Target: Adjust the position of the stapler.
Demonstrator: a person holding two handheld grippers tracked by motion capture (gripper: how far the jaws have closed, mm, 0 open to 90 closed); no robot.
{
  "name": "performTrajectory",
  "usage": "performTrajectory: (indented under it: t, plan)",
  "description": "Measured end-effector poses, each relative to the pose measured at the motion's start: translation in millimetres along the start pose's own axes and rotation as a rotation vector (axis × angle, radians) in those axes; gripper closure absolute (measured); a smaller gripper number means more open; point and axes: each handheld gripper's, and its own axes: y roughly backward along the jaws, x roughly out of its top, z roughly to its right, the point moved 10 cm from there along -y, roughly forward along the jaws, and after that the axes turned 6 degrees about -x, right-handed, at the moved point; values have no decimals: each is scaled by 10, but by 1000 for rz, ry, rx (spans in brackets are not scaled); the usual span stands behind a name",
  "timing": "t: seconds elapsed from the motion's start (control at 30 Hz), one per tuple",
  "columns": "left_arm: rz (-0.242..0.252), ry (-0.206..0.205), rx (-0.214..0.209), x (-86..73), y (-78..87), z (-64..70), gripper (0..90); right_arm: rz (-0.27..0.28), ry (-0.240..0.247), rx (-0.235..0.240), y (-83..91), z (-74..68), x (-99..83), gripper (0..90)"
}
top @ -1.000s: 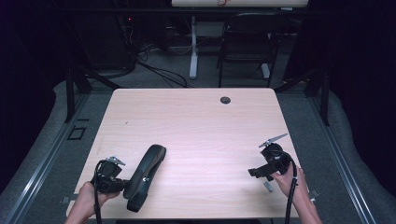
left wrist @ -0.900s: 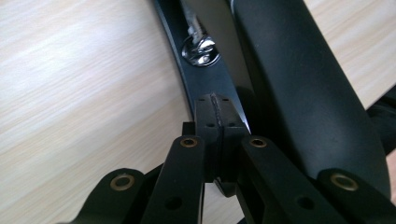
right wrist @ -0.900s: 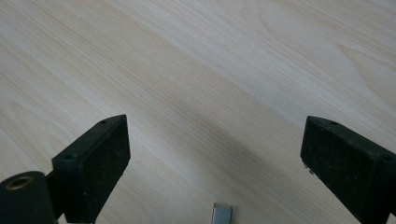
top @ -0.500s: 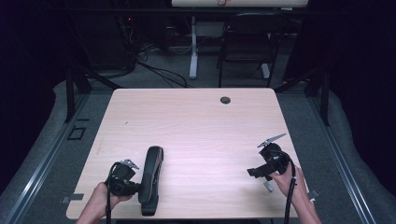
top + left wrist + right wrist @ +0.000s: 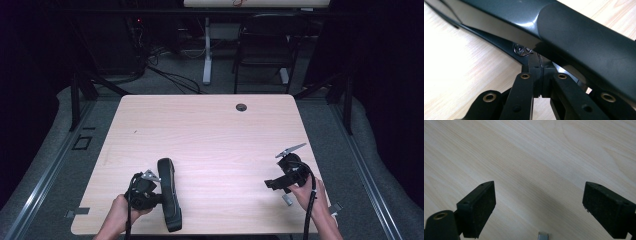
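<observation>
Lying near the front edge of the pale wooden table, the long black curved case sits in the front-left part of the top, just right of the left gripper; its long axis runs almost straight from the near edge toward the far edge, tilted slightly so the far, rounded end leans left and the near end leans right, with that near end close to the table's front edge; in the left gripper view the case crosses the frame as a glossy dark band with a matte band beside it, and the left gripper has its two black jaws drawn tight together, tips meeting at the case's lower rim beside a small metal clip; the jaws seem pinched on that rim, though the exact bite is hidden under the overhang; the right gripper is held over the front-right part of the table, well apart from the case, its grey three-cornered plate pointing toward the right edge; in the right gripper view the right gripper has its jaws spread wide with bare wood grain between the pads and nothing held; open room is plentiful: the whole middle and far half of the top is bare wood apart from a small round grommet near the far edge; between case and right gripper lies a broad free stretch; a chair stands on the floor beyond the far edge.
</observation>
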Motion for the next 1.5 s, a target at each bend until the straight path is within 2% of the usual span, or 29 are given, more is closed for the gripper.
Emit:
performTrajectory:
  t: [0.2, 0.5, 0.67, 0.9, 1.0, 1.1, 1.13, 1.37, 1.5]
  plan:
    - [9, -7, 1, 97, -73, 19, 900, 15, -9, 8, -16, -19, 23, 123]
    - [9, -68, -8, 251, -225, 145, 900, 26, -9, 9, -6, -16, 28, 136]
    - [-2, -80, -14, 278, -272, 170, 900, 30, -8, 11, 4, -10, 29, 143]
    - [12, -102, -20, 363, -330, 214, 900, 30, -11, 0, 20, 17, 32, 144]
    - [17, -115, -31, 421, -367, 244, 900, 57, -36, -1, 49, 21, 56, 149]
    - [20, -117, -42, 452, -382, 256, 900, 80, -29, -8, 86, 26, 85, 164]
    - [26, -117, -50, 484, -403, 264, 900, 121, -34, -4, 129, 12, 139, 172]
    - [25, -135, -50, 599, -503, 286, 900, 140, -34, 33, 167, -65, 186, 165]
    - [49, -137, -37, 736, -575, 302, 900, 146, -28, 56, 175, -111, 205, 159]
